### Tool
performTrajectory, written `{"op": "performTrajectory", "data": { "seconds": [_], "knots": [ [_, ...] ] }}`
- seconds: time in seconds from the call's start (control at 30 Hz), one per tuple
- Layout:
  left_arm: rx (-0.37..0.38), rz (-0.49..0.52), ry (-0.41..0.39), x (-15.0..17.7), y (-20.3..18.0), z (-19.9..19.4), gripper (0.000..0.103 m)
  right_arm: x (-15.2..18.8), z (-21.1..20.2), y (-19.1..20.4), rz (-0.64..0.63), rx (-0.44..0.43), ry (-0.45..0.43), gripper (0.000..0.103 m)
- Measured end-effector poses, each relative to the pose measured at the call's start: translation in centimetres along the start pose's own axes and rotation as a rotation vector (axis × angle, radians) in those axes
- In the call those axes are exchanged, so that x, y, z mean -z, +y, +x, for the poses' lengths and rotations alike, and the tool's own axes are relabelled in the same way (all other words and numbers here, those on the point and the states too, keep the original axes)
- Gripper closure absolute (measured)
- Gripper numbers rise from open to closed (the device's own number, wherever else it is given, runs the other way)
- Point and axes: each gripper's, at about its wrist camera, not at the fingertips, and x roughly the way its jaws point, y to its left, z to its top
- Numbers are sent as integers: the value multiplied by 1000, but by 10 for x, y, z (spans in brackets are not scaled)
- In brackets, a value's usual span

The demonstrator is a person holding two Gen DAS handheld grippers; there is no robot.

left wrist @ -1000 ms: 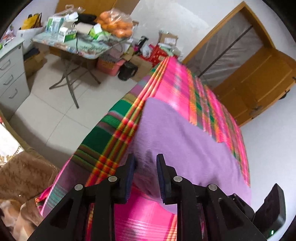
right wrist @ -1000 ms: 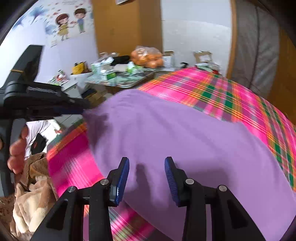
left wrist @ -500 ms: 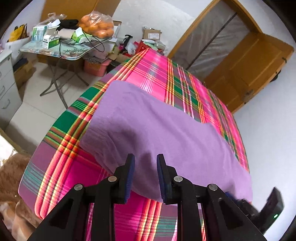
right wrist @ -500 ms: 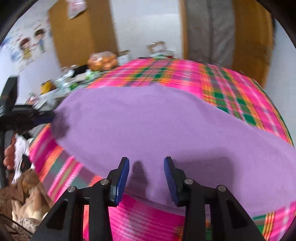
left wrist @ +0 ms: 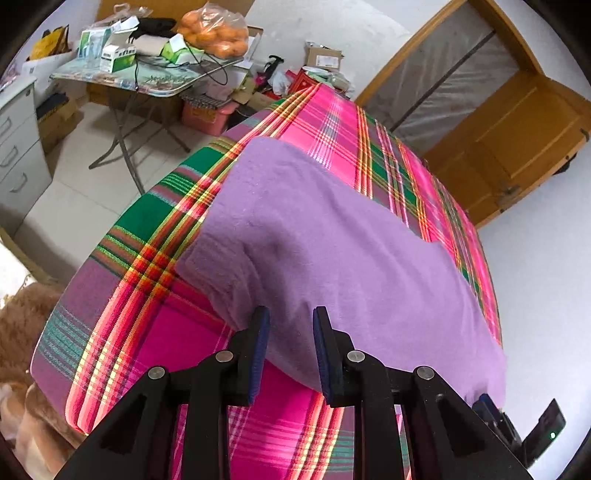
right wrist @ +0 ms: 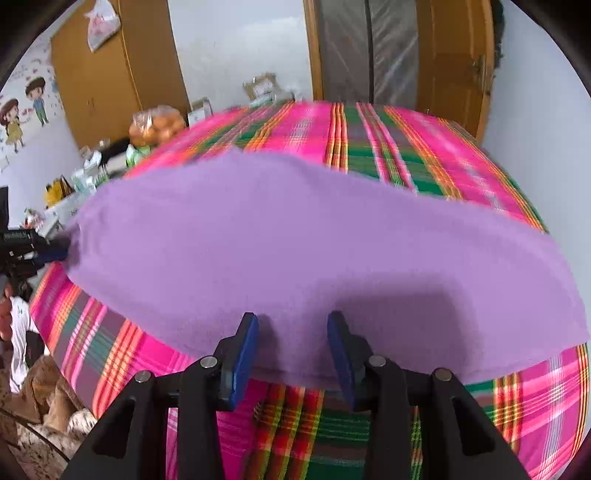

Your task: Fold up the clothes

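A purple garment [left wrist: 332,251] lies spread flat across a bed covered by a pink and green plaid sheet [left wrist: 147,332]. My left gripper [left wrist: 290,332] hovers over the garment's near edge, close to its left corner. Its blue pads stand apart and press on nothing. In the right wrist view the garment [right wrist: 295,240] fills the middle. My right gripper [right wrist: 291,332] is open just above its near hem, further to the right. The left gripper [right wrist: 44,251] shows at the garment's left end, and the right gripper [left wrist: 491,406] peeks in at the lower right of the left wrist view.
A folding table [left wrist: 155,79] with boxes and a bag of oranges [left wrist: 214,33] stands past the bed's left side, beside a drawer cabinet [left wrist: 18,147]. A wooden door [left wrist: 517,140] is at the far right. Brown fabric [left wrist: 22,332] is heaped on the floor at the left.
The right gripper has slid to the right along the garment's near edge and rolled level. The left gripper has come a little lower over the left corner. Both keep the same gap.
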Motion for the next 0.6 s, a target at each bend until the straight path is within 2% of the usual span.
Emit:
{"op": "performTrajectory", "data": {
  "seconds": [0.13, 0.3, 0.37, 0.5, 0.6],
  "knots": [
    [7, -33, 5, -3, 11, 0, 79, -9, -1, 13, -22, -41, 9, 63],
    [53, -67, -4, -4, 24, -7, 78, -31, 2, 47, -80, -126, -12, 63],
    [92, -88, -11, -4, 30, -11, 78, -38, 6, 68, -121, -180, -22, 63],
    [123, -116, -29, -6, 39, -18, 78, -58, 29, 119, -239, -263, -24, 63],
    [82, -118, -88, -6, 45, -30, 78, -63, 37, 155, -314, -320, -22, 63]
  ]
}}
